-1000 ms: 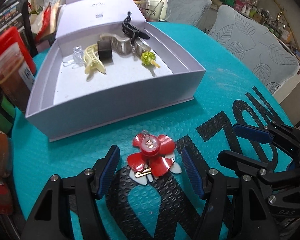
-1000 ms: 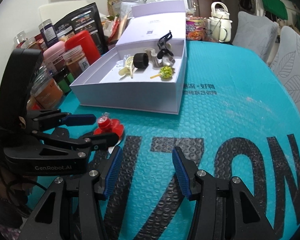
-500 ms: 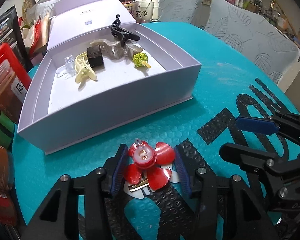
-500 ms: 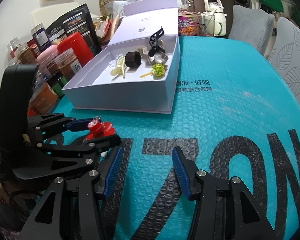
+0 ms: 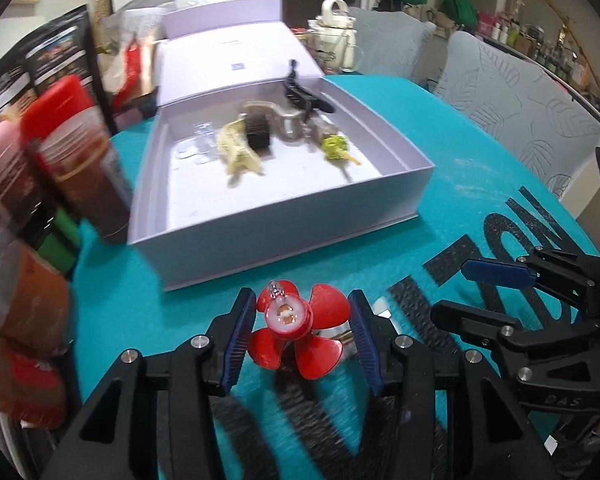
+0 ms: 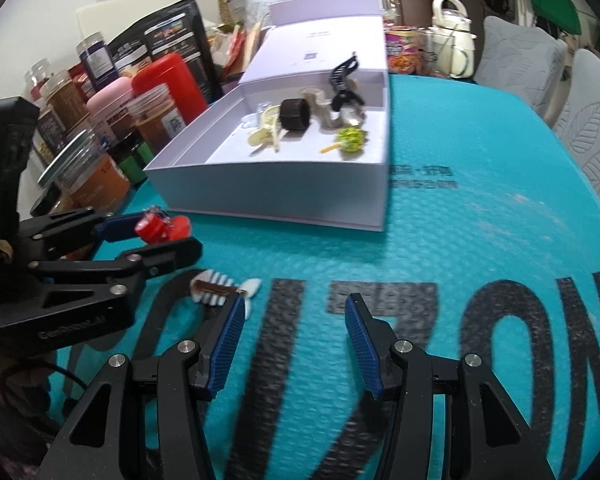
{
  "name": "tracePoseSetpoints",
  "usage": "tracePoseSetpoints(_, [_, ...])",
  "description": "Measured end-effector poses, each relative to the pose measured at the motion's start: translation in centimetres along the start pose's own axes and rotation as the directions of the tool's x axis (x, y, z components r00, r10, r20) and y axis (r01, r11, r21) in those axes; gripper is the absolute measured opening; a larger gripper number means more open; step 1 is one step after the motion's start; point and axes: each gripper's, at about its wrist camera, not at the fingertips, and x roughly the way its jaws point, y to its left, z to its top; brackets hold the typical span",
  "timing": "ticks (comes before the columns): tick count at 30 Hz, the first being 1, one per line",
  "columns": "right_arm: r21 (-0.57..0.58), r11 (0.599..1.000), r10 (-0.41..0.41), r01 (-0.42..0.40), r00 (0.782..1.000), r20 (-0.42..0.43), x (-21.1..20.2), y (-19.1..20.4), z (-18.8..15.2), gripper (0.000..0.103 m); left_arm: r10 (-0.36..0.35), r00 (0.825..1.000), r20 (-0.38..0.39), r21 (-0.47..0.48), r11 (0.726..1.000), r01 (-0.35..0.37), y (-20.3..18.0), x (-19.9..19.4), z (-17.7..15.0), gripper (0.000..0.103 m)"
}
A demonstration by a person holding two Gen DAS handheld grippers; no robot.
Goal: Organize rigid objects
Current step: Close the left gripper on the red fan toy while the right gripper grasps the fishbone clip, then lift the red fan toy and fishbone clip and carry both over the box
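Sorting partly done: left gripper [image 5: 300,330] clamps a red plastic flower clip [image 5: 296,330], lifted; right gripper [image 6: 296,344] gapes empty; white fishbone clip [image 6: 224,286] remains beside lavender box [image 6: 276,196] holding several pieces.

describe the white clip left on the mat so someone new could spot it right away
Start at the open lavender box on the teal mat. Come toward the camera to the mat's big black lettering, beside the left claw holding the red flower clip. The white petal clip lies flat there, the only loose piece outside the box.
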Motion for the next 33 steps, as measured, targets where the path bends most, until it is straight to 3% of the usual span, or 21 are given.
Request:
tracePoseSetpoints(7, [-0.040, 0.999, -0.025, 0.025, 1.000, 0.000, 1.2, 3.2, 0.2, 0.064, 0.055, 0.998, -0.006, -0.083, 0.995, -0.056, 3.5, -1.6, -2.3, 0.047])
tracePoseSetpoints(11, [-0.028, 0.998, -0.052, 0.052, 0.999, 0.002, 2.1, 4.7, 0.3, 0.076, 0.076, 0.997, -0.007, -0.133, 0.988, -0.076, 5.3, -2.1, -3.3, 0.047])
tracePoseSetpoints(17, [0.009, 0.996, -0.092, 0.093, 0.994, -0.053, 4.3, 6.3, 0.5, 0.078, 0.082, 0.997, -0.005, -0.181, 0.980, -0.082, 7.1, -2.4, -4.4, 0.047])
tracePoseSetpoints(20, [-0.024, 0.990, -0.141, 0.140, 0.989, -0.043, 5.0, 7.2, 0.4, 0.082, 0.077, 0.997, -0.002, -0.195, 0.978, -0.076, 7.6, -2.5, -4.8, 0.047])
tracePoseSetpoints(22, [-0.061, 0.983, -0.177, 0.175, 0.984, -0.030, 5.4, 7.8, 0.2, 0.080, 0.071, 0.997, 0.000, -0.200, 0.977, -0.070, 7.9, -2.6, -5.1, 0.047])
tracePoseSetpoints(26, [-0.060, 0.975, -0.215, 0.215, 0.977, 0.003, 5.3, 7.5, 0.1, 0.057, 0.065, 0.998, 0.008, -0.212, 0.975, -0.062, 8.1, -2.7, -5.2, 0.047])
tracePoseSetpoints(33, [-0.023, 0.987, -0.161, 0.162, 0.987, 0.022, 4.8, 6.8, -0.1, 0.057, 0.054, 0.998, 0.020, -0.209, 0.977, -0.049, 8.0, -3.1, -5.3, 0.047])
